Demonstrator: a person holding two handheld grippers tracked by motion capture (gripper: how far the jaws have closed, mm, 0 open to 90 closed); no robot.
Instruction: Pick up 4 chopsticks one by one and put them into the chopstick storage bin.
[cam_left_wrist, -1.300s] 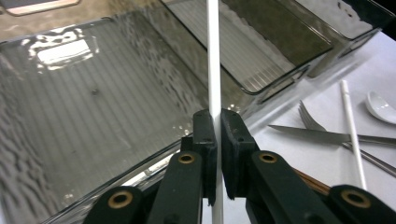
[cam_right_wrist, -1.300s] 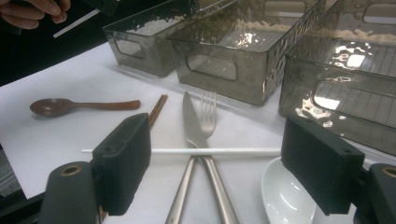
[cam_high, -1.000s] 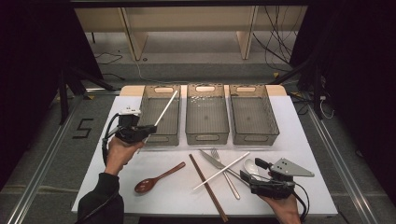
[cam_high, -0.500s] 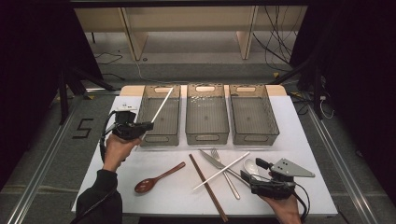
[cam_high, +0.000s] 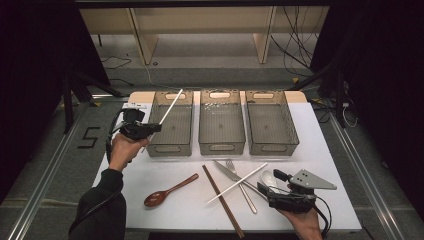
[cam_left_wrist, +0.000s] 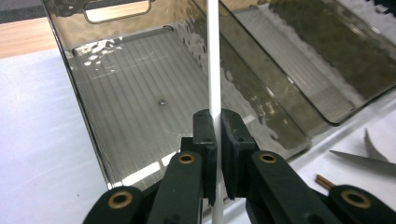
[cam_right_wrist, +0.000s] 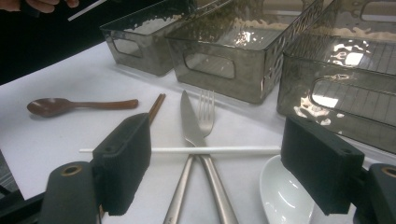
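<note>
My left gripper (cam_high: 150, 128) is shut on a white chopstick (cam_high: 170, 107), which slants up over the left grey bin (cam_high: 169, 148). In the left gripper view the jaws (cam_left_wrist: 215, 119) pinch the white chopstick (cam_left_wrist: 213, 56) above the bin's bare floor (cam_left_wrist: 130, 93). My right gripper (cam_high: 264, 189) rests at the table's front right, open. Its wide jaws (cam_right_wrist: 222, 163) frame a second white chopstick (cam_right_wrist: 238, 150) that lies across a knife (cam_right_wrist: 187, 116) and a fork (cam_right_wrist: 205, 105), without touching them.
Middle bin (cam_high: 221, 145) and right bin (cam_high: 272, 145) stand in a row beside the left one. A wooden spoon (cam_high: 169, 191), a brown chopstick pair (cam_high: 223, 201) and a white ceramic spoon (cam_high: 268, 177) lie on the white table (cam_high: 125, 185).
My left hand has carried the white chopstick a little farther from the person, along the left bin's left side. The right gripper has not moved.
</note>
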